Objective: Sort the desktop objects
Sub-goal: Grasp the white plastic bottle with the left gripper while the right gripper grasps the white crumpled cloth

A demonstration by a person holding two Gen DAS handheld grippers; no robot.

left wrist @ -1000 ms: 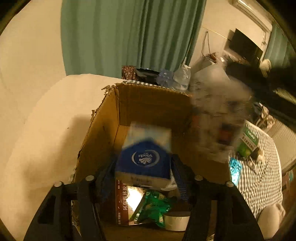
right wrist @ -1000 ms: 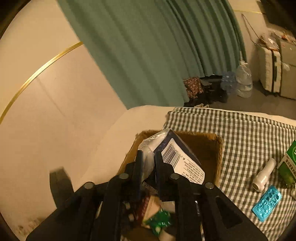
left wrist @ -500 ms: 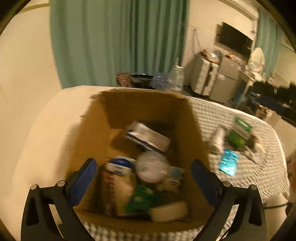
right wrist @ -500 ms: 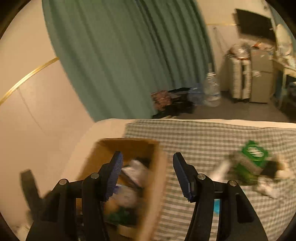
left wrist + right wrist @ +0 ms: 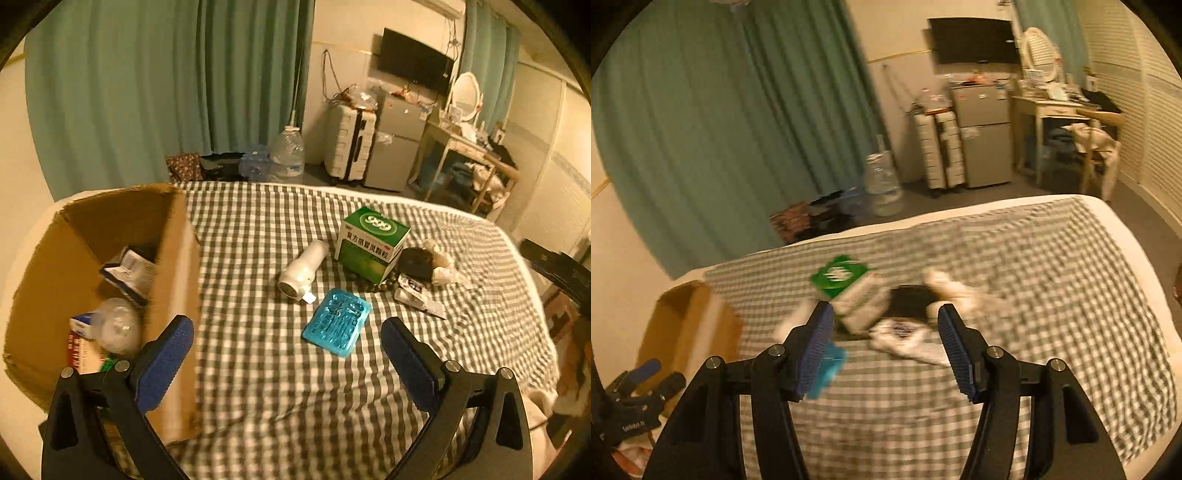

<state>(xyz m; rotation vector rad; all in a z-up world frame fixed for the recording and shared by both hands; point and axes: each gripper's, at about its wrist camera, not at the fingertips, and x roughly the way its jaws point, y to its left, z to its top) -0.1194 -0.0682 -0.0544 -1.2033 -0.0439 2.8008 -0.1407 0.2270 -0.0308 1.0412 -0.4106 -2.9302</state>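
Swung off the cardboard box [image 5: 110, 266], now frame left; tissue pack and pouch dropped inside.
Left gripper [image 5: 286, 349] and right gripper [image 5: 884, 347] gaping, empty; green box [image 5: 371, 240], blue blister pack [image 5: 336, 321] next, frame centre.

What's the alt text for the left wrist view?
The open left gripper hovers empty over a checked cloth, its fingers framing a blue blister pack. Beyond lie a white bottle on its side and a green box; a part-filled cardboard box stands at left.
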